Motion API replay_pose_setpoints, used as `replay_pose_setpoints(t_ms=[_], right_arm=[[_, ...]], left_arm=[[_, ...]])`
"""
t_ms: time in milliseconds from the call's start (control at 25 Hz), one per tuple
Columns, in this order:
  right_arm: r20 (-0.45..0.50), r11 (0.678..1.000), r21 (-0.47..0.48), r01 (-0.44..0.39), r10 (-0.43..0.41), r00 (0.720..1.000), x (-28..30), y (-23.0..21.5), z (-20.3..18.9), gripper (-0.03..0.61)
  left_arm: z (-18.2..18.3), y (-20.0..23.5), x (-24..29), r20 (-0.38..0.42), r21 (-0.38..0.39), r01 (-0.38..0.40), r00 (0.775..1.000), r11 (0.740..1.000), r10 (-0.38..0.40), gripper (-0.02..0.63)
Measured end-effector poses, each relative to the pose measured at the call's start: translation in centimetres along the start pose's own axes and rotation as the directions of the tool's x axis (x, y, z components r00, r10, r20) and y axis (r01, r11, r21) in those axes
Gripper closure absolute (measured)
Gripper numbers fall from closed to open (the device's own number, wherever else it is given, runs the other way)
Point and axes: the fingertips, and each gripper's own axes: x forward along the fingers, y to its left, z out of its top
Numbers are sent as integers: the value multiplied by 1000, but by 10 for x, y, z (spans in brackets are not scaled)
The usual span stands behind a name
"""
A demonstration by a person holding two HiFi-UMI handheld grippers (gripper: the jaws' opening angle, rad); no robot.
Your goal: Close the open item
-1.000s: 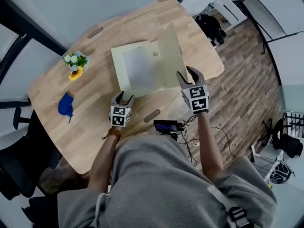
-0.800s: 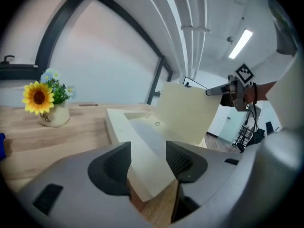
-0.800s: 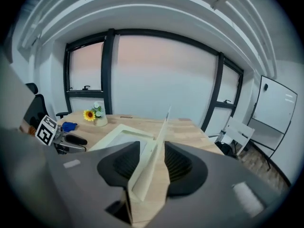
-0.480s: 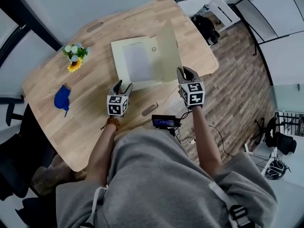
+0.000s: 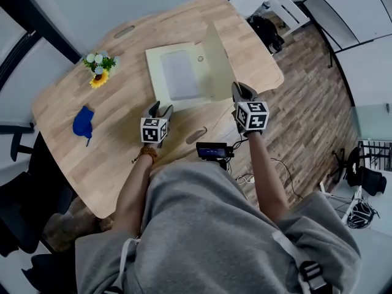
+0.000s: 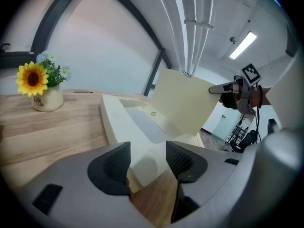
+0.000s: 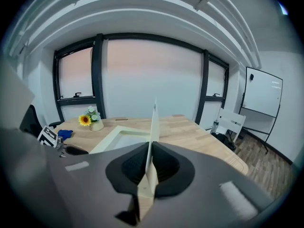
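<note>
One lid (image 5: 218, 66), pinched by just-closed right gripper (image 5: 243, 91), left gripper (image 5: 161, 109) wide, sunflowers (image 5: 98, 70) beyond

The right tongs (image 7: 151, 164) have just been closing and now pinch the thin cream lid (image 7: 154, 125), which stands upright and is seen edge-on between the pads. Left of the lid, the shallow cream box (image 7: 114, 140) lies on the wooden table (image 7: 194, 133). Farther left on the table are a sunflower pot (image 7: 93, 120) and a blue object (image 7: 64, 134). A white chair (image 7: 229, 122) stands off the table's right end, below a whiteboard (image 7: 264, 96).
</note>
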Motion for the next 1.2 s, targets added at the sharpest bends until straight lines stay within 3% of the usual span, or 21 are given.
replay_pose_setpoints(t_ms=[320, 1200], right_arm=[[26, 996, 85, -29, 27, 999, -3, 6, 2, 561], [9, 982, 63, -176, 175, 984, -6, 63, -2, 548]], left_arm=[[-5, -4, -3, -6, -6, -5, 1000, 1000, 5, 385], [-6, -6, -4, 1, 13, -4, 1000, 1000, 4, 385]])
